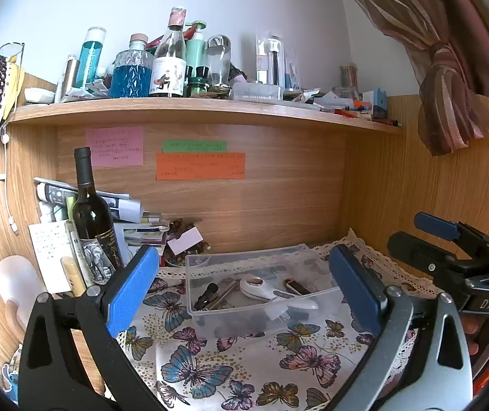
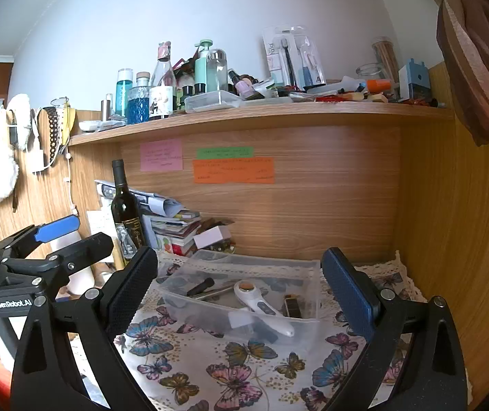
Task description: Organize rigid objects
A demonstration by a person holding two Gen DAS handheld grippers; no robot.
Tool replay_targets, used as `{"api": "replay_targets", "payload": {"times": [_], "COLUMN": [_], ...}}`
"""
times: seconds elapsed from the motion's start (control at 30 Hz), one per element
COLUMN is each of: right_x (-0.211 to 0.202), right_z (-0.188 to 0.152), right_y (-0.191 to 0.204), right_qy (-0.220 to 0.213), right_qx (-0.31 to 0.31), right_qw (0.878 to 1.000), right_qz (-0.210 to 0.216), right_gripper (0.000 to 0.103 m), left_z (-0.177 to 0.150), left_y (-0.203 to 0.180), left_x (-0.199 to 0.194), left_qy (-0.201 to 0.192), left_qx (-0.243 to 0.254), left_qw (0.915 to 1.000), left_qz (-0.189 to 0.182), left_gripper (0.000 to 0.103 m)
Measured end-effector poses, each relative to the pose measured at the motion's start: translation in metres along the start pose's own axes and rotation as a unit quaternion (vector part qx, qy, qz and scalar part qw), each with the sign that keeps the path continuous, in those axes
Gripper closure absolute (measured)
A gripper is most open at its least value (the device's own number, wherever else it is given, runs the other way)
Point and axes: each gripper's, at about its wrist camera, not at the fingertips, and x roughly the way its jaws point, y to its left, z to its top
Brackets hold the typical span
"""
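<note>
A clear plastic box (image 1: 261, 322) (image 2: 309, 267) stands on the butterfly cloth (image 1: 244, 370) (image 2: 230, 370) in the desk alcove. It holds a white handled tool (image 1: 271, 293) (image 2: 261, 304), a black pen-like piece (image 1: 206, 295) (image 2: 200, 286), a dark brown case (image 1: 295, 286) (image 2: 292, 306) and other small items. My left gripper (image 1: 244, 291) is open and empty, held just before the box. My right gripper (image 2: 241, 294) is open and empty, also just before the box. Each gripper shows at the edge of the other's view.
A dark wine bottle (image 1: 90, 212) (image 2: 126, 209) stands left of the box beside a pile of papers and booklets (image 1: 134, 219) (image 2: 172, 219). The shelf (image 1: 193, 109) (image 2: 261, 113) above is crowded with bottles and small items. A curtain (image 1: 450, 68) hangs at right.
</note>
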Motion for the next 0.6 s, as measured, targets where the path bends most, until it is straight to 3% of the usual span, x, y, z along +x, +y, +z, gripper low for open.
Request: {"api": "replay_targets", "payload": {"times": [0.6], "right_x": [0.0013], "right_z": [-0.0022], "right_y": [0.0007], "right_qy": [0.003], "right_qx": [0.002], "right_qw": [1.000], "right_qz": [0.001], "right_gripper": [0.006], "left_z": [-0.0014], "left_y": [-0.0036], "left_x": [0.0054], "left_qy": [0.006], "left_qx": [0.000], "left_qw": [1.0000], "left_qz": [0.007], "left_gripper": [0.002]}}
